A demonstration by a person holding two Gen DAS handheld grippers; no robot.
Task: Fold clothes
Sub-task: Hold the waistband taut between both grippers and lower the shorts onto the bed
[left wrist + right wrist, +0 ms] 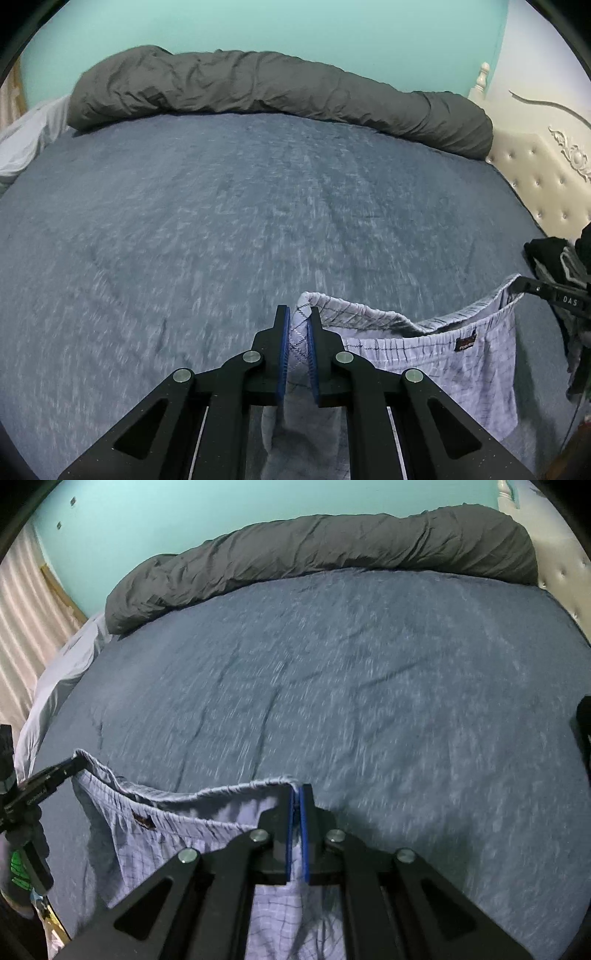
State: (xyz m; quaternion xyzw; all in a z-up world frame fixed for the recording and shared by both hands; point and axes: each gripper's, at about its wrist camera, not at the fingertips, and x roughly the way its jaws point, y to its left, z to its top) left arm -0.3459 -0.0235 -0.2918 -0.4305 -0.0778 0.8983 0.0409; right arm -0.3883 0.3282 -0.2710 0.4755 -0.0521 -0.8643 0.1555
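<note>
Above heathered blue bedspread (221, 221): both hand-held grippers (298, 314) (297, 792) pinching gathered waistband, thin checked shorts (461, 354) (207, 819).

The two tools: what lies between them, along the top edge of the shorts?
Only the sagging waistband of the checked shorts spans from the left tool to the right tool; a dark label sits on it. Both wrist views show this.

One pair of shorts (443, 354), two hand-held grippers (298, 317)
</note>
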